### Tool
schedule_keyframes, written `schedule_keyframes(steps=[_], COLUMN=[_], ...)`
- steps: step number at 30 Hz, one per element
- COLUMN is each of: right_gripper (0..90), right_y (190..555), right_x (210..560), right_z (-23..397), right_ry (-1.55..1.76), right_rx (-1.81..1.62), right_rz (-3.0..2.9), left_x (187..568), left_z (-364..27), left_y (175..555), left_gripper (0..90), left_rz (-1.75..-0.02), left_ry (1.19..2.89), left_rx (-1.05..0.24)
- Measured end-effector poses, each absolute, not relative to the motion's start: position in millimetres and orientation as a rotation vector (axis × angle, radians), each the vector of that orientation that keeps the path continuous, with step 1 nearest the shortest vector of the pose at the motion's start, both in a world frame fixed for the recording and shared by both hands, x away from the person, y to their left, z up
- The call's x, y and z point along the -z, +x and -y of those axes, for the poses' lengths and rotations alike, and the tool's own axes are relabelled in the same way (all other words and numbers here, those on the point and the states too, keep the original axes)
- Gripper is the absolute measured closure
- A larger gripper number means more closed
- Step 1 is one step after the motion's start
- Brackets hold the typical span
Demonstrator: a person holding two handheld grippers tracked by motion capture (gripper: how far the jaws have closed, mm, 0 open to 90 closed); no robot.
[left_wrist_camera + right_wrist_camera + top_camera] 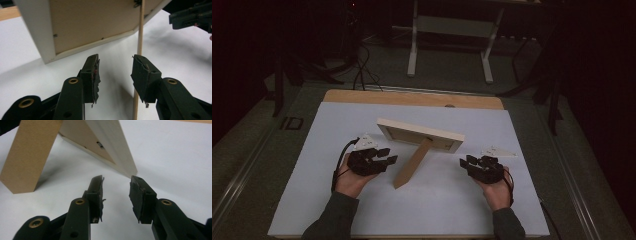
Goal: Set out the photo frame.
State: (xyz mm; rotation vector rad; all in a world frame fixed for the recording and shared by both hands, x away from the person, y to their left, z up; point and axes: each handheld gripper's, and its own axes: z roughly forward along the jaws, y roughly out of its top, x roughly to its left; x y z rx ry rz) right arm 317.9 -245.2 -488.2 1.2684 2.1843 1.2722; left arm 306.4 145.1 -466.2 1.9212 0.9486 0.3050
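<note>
A white-edged picture frame (pixel 419 134) stands mid-table with its brown back toward me, propped on a wooden stand leg (pixel 412 164). My left gripper (pixel 391 156) is just left of the leg, jaws open with nothing between them. In the left gripper view, the left gripper (pixel 115 62) points at the frame's back panel (pixel 92 22), the leg (pixel 140 32) seen edge-on past its right jaw, the other gripper (pixel 192 17) farther off. My right gripper (pixel 464 161) is right of the frame, open and empty. The right gripper (pixel 116 182) faces the frame's corner (pixel 110 142) and the leg (pixel 30 157).
The white table sheet (pixel 337 200) has free room in front of and around the frame. A bare wooden strip (pixel 412 98) runs along the far edge. Beyond it, a white stand (pixel 452 30) and cables (pixel 359 70) are on the dark floor.
</note>
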Motion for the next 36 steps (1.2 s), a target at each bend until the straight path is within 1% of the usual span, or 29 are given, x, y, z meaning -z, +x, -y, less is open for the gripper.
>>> schedule_keyframes(steps=[5, 10, 15, 21, 23, 26, 30, 36], right_gripper=[63.1, 72.0, 77.7, 85.2, 87.5, 89.0, 89.1, 89.6], right_y=[320, 322, 327, 333, 335, 337, 342, 349], right_x=[491, 489, 487, 481, 478, 474, 469, 465], right_z=[248, 248, 248, 246, 244, 243, 244, 244], right_ry=[1.3, 1.326, 1.333, 1.327, 1.319, 1.315, 1.332, 1.347], right_rx=[-1.263, -1.236, -1.229, -1.249, -1.248, -1.25, -1.276, -1.291], right_rz=[-2.171, -2.138, -2.116, -2.106, -2.101, -2.094, -2.079, -2.067], left_x=[467, 465, 460, 453, 450, 447, 446, 447], left_z=[-149, -149, -148, -147, -147, -146, -145, -147], left_y=[308, 312, 315, 321, 322, 324, 326, 332], left_gripper=[56.4, 56.8, 64.3, 73.3, 77.6, 80.8, 80.6, 80.6], left_rz=[-0.989, -1.018, -1.03, -1.067, -1.074, -1.086, -1.145, -1.182], left_ry=[1.896, 1.879, 1.847, 1.842, 1.838, 1.829, 1.807, 1.76], left_rx=[-0.297, -0.288, -0.275, -0.289, -0.293, -0.306, -0.328, -0.308])
